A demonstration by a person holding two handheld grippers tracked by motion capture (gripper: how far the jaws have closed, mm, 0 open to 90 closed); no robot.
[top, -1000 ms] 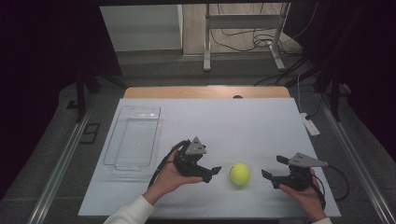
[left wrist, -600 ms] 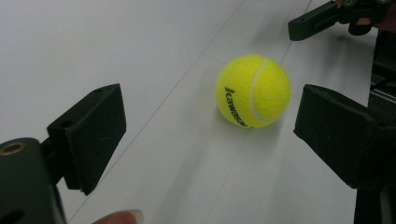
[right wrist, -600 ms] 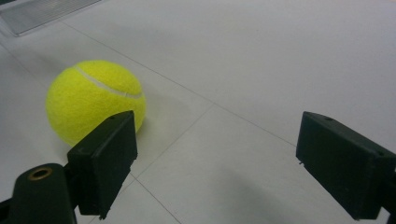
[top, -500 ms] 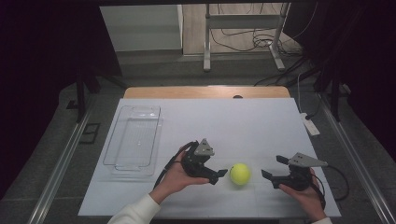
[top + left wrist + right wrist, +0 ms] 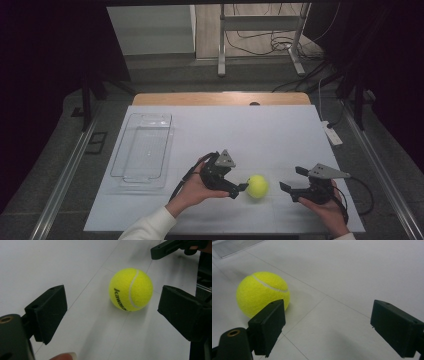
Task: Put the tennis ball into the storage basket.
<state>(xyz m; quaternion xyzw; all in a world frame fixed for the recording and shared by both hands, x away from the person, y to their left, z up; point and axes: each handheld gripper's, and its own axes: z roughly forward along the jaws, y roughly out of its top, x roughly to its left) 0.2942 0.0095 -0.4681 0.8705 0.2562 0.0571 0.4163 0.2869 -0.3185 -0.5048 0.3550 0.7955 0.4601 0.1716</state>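
Note:
A yellow tennis ball [image 5: 257, 186] rests on the white table near the front edge, between my two grippers. My left gripper [image 5: 239, 189] lies just left of it, tips almost at the ball. In the left gripper view its jaws [image 5: 112, 301] stand wide open, and the ball [image 5: 131, 289] sits a little ahead of the pads, untouched. My right gripper [image 5: 291, 178] rests to the ball's right, a short gap away, also open. In the right gripper view the ball [image 5: 262, 296] sits behind the left jaw, outside the empty gap [image 5: 333, 322].
A clear plastic tray [image 5: 122, 150] stands empty on the left side of the table. A small white device [image 5: 332, 135] lies at the table's right edge. The other gripper's jaw [image 5: 170, 247] pokes into the top right of the left gripper view.
My left gripper has slid right along the table, closing in on the ball. The ball and the right gripper have stayed put.

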